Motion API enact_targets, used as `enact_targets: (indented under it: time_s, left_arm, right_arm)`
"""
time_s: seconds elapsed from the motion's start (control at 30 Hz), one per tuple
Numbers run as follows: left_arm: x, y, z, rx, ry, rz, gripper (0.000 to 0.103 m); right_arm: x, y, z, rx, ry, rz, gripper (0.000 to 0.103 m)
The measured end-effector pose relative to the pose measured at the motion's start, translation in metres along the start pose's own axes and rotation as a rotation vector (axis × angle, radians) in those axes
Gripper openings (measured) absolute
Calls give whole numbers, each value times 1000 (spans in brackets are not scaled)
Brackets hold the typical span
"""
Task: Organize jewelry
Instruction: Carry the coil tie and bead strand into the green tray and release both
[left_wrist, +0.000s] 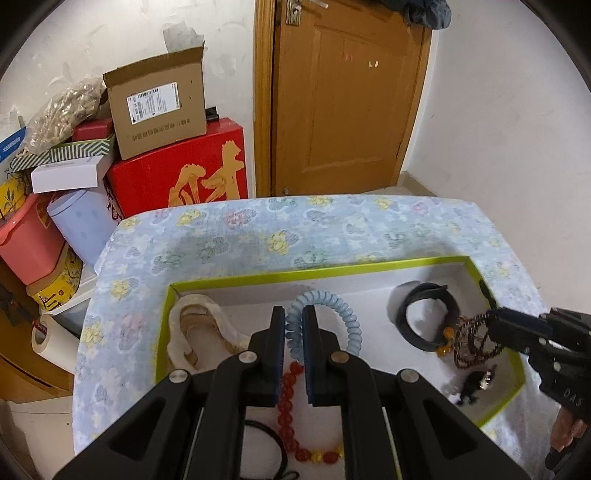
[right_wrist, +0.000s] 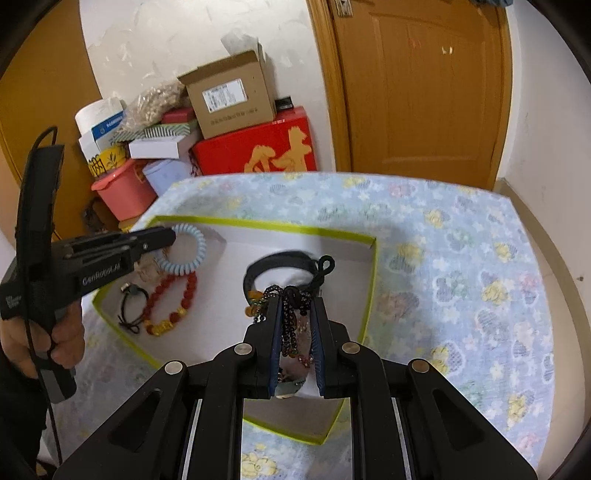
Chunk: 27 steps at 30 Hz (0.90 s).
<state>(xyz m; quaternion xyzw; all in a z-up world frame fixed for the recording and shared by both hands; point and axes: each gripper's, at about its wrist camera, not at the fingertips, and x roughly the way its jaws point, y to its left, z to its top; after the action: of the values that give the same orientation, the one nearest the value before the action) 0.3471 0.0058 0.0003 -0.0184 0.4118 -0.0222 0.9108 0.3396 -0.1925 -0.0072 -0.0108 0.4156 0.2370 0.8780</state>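
Note:
A white box with a lime-green rim (left_wrist: 332, 266) lies on the flowered tablecloth. My left gripper (left_wrist: 293, 315) is shut on a light blue spiral coil band (left_wrist: 334, 304), held over the box's left half. In the right wrist view the same coil band (right_wrist: 194, 254) hangs at the left gripper (right_wrist: 168, 236). My right gripper (right_wrist: 295, 303) is shut on a dark beaded bracelet (right_wrist: 290, 325) over the box's right half. In the box (right_wrist: 295, 231) lie a black band (right_wrist: 280, 264), a red bead bracelet (right_wrist: 177, 299) with gold beads and a black hair tie (right_wrist: 131, 306).
A cream looped piece (left_wrist: 199, 326) lies in the box's left end. Behind the table are stacked boxes: a red one (left_wrist: 177, 173), a cardboard one (left_wrist: 159, 107) and a pink tub (left_wrist: 26, 240). A wooden door (left_wrist: 347, 96) stands behind. The flowered tablecloth (right_wrist: 461, 258) stretches right of the box.

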Motion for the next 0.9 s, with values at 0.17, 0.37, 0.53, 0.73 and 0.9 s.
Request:
enact_targets:
  time_s: [0.17,0.37,0.53,0.73,0.9]
  left_arm:
    - [13,-1,-1,5,18,13,10]
    - [19,-2,0,13,20,13,10]
    - [21,-4,1,24,20,28,10]
    - [19,-9,2,36,16,35,24]
    - [4,-9,3,24,-13,23,28]
  right_arm:
    - [14,1,-5,-13,37,5,15]
    - [21,0,-6,-4,59,5,17]
    - [18,-1,-7,0,52,-8,21]
    - [9,0,-9,-2,39,-4,24]
    - [-2,2,-12,1,26,5,29]
